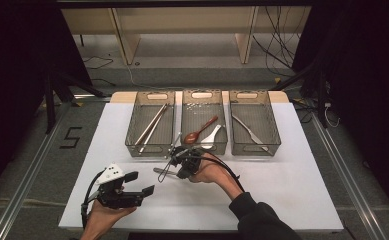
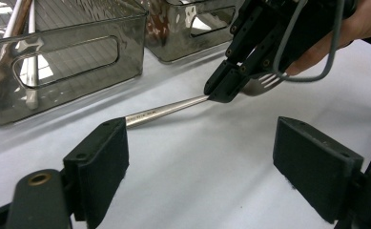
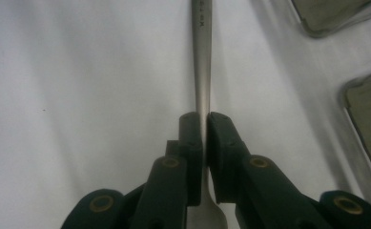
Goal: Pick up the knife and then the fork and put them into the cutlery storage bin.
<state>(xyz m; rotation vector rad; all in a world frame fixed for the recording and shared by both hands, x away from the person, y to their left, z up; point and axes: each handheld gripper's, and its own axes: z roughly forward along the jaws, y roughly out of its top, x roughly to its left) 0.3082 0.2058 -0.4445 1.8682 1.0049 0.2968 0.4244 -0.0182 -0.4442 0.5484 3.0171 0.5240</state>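
Gripping thin on fork handle, near the neck: risk of pivoting or slipping when lifted, tines swinging down onto white table. Right gripper: jaws nearly closed, pinching the handle. Left gripper: jaws wide apart, empty, just beside the handle's free end. Fork lying before the middle bin.

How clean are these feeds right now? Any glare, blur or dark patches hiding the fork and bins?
High view: black surround, evenly lit table, fork small and dim. Left gripper view: fork handle sharp, glare on the bin wall, left gripper pads soft. Right gripper view: right gripper and fork slightly soft, bins blurred at the edge.
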